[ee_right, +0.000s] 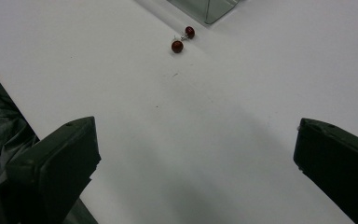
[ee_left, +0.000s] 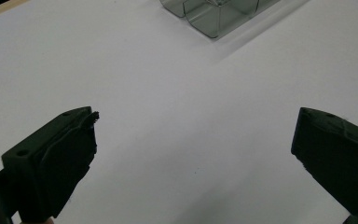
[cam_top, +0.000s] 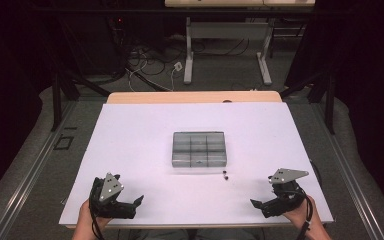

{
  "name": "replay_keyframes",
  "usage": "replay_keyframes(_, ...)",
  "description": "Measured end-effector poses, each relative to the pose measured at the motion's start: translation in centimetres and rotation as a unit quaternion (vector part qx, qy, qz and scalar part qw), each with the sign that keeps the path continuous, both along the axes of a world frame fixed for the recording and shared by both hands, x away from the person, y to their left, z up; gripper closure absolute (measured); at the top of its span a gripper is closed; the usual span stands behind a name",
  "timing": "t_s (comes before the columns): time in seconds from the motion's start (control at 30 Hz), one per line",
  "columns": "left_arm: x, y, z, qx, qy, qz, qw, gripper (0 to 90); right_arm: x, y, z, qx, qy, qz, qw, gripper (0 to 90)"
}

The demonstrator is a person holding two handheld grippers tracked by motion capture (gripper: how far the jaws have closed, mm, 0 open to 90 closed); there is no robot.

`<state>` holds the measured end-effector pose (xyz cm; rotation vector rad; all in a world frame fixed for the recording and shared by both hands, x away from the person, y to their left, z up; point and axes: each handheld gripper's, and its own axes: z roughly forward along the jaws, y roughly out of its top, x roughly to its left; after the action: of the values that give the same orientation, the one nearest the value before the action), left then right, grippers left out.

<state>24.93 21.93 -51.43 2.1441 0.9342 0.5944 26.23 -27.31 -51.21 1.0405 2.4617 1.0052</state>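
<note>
A clear grey compartment box [cam_top: 199, 148] lies in the middle of the white table sheet [cam_top: 130, 150]; one corner of the box [ee_left: 214, 18] shows in the left gripper view and another corner of the box [ee_right: 209, 9] in the right gripper view. Two small dark red beads [ee_right: 182, 39] on short pins lie just in front of the box, seen as tiny dark beads [cam_top: 225, 174] from above. My left gripper [cam_top: 136, 206] rests open near the front left edge, its jaws wide apart with nothing between them [ee_left: 193, 140]. My right gripper [cam_top: 258, 206] is open at the front right, empty [ee_right: 196, 144].
A wooden table edge [cam_top: 195, 97] runs behind the white sheet. Beyond it are desk legs [cam_top: 189, 55] and loose cables [cam_top: 150, 60] on the floor. Dark cloth [ee_right: 0, 121] hangs past the table's front edge by the right gripper.
</note>
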Motion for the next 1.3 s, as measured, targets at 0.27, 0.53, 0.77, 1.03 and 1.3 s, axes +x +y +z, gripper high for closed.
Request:
replay_keyframes(0.27, 0.1, -0.1, -0.1, -0.001, 0.001, 0.001, 1.0, 0.3, 0.6, 0.6, -0.2, -0.006, 0.012, 0.006, 0.9999, 0.0)
replay_keyframes(0.53, 0.0, 0.1, -0.1, 0.001, 0.003, -0.001, 1.0, 0.3, 1.5, 1.5, -0.4, -0.012, 0.017, 0.011, 0.9997, 0.0)
replay_keyframes(0.77, 0.0, 0.1, -0.1, -0.001, 0.007, -0.001, 1.0, 0.3, 1.7, 1.7, -0.4, -0.019, 0.02, 0.015, 0.9995, 0.0)
replay_keyframes(1.03, 0.1, -0.1, -0.1, 0.005, 0.005, -0.004, 1.0, 0.3, 2.8, 2.1, 0.0, -0.017, 0.013, 0.008, 0.9997, 0.0)
replay_keyframes(1.3, 0.1, 0.0, -0.2, 0.006, 0.004, -0.004, 1.0, 0.3, 4.6, 2.4, -0.3, -0.019, 0.02, -0.008, 0.9996, 0.0)
